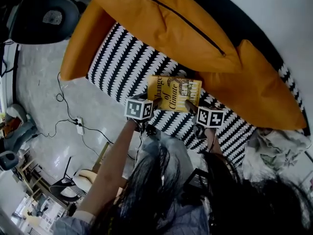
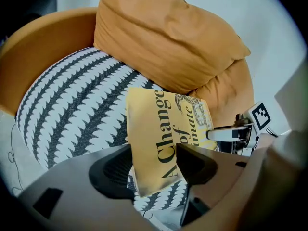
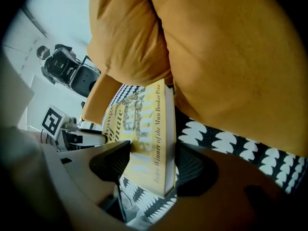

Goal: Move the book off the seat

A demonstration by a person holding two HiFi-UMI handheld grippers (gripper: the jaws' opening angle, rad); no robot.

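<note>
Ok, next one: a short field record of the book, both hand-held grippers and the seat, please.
book: yellow paperback, at the seat's near edge
left hand-held gripper: shut on the book's near corner
right hand-held gripper: shut on the book's other near corner
seat: black-and-white patterned
cushions: orange, behind the book

Even bright light, soft shadows; fisheye dark corners; book [image 3: 140, 129] print blurred nearby

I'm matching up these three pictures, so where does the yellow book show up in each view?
Head view: yellow book at centre.
Left gripper view: lower centre, cover facing the camera.
Right gripper view: lower centre, seen nearly edge-on.
Shared landmark: the black-and-white patterned seat beneath it.
</note>
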